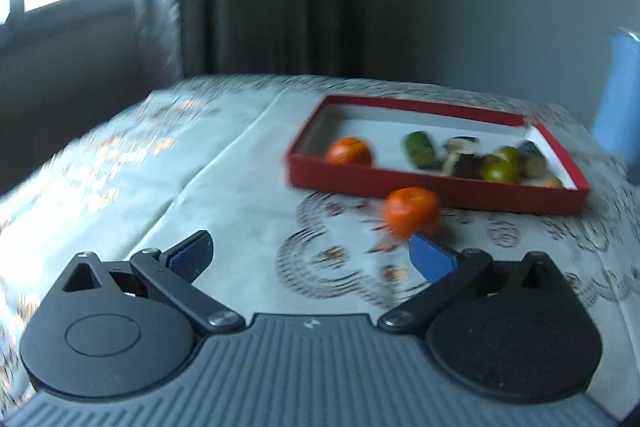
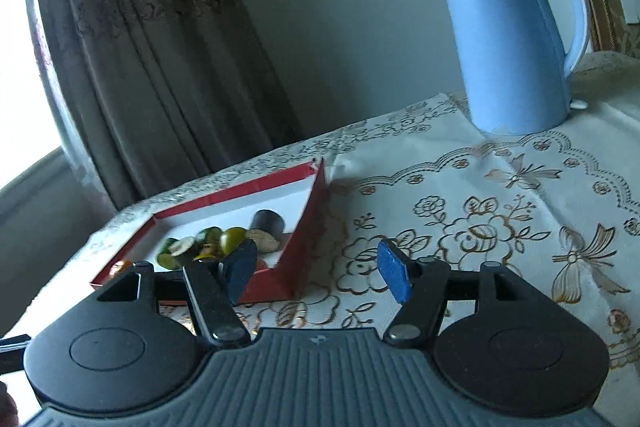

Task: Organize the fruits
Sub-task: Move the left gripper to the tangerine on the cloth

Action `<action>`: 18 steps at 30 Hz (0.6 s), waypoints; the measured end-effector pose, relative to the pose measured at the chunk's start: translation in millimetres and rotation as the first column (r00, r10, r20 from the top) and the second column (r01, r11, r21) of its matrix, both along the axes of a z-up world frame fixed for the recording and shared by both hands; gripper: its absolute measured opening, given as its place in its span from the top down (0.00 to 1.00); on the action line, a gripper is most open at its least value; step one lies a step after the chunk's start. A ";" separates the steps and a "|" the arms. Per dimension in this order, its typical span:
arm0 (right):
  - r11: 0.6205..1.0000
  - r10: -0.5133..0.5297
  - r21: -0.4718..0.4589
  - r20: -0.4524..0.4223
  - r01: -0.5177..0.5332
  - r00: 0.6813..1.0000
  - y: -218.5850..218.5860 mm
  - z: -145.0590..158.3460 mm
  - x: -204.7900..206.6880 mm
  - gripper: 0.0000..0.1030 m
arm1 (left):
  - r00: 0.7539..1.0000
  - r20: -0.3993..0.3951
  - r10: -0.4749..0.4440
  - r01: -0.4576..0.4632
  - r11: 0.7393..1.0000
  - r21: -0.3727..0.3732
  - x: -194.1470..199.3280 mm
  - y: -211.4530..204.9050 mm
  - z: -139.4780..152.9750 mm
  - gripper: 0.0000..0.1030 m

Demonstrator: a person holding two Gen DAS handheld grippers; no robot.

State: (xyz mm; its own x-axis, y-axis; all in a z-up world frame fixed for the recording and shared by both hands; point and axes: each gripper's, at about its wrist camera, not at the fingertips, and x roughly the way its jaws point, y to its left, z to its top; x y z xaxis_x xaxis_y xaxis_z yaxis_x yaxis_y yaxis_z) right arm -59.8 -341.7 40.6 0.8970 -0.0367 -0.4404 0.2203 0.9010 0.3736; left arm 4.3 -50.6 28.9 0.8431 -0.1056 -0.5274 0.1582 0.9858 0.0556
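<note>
A red shallow box (image 1: 436, 187) with a white inside sits on the patterned tablecloth. It holds an orange (image 1: 349, 151) at its left and several green and dark fruits (image 1: 480, 159) at its right. A second orange (image 1: 410, 211) lies on the cloth in front of the box, just past my left gripper's right fingertip. My left gripper (image 1: 312, 255) is open and empty. My right gripper (image 2: 318, 273) is open and empty, next to the box's right corner (image 2: 308, 227); the fruits (image 2: 224, 241) show inside.
A blue electric kettle (image 2: 512, 39) stands at the back right of the table; its edge shows in the left wrist view (image 1: 620, 99). Curtains (image 2: 152, 47) and a window hang behind the table's far left edge.
</note>
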 end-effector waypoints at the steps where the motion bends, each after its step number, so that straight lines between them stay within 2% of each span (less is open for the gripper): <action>1: 1.000 0.004 0.010 0.002 -0.004 1.000 -0.8 0.1 -0.3 0.36 | 1.000 0.019 -0.020 0.019 1.000 0.017 -1.5 -7.8 2.0 0.00; 4: 0.999 0.009 0.030 0.012 -0.010 1.000 -2.9 1.1 -1.8 0.36 | 0.996 0.061 -0.070 0.068 0.997 0.039 2.9 -26.0 2.4 0.00; 8: 0.999 0.013 0.043 0.024 -0.014 1.000 -3.1 2.6 -4.3 0.36 | 0.986 0.013 -0.164 0.165 0.986 -0.018 28.2 -33.1 -8.1 0.00; 12: 0.998 0.023 0.061 0.036 -0.025 0.999 -4.0 4.5 -4.9 0.36 | 0.978 -0.068 -0.197 0.193 0.980 -0.050 53.3 -32.4 -20.6 0.00; 14: 0.997 0.028 0.068 0.045 -0.031 0.999 -3.9 6.2 -6.0 0.36 | 0.981 -0.066 -0.184 0.180 0.981 -0.067 57.1 -29.7 -20.8 0.00; 18: 0.995 0.047 0.084 0.055 -0.051 0.997 -2.9 8.4 -7.1 0.36 | 0.985 -0.042 -0.167 0.166 0.986 -0.034 63.0 -30.8 -19.6 0.00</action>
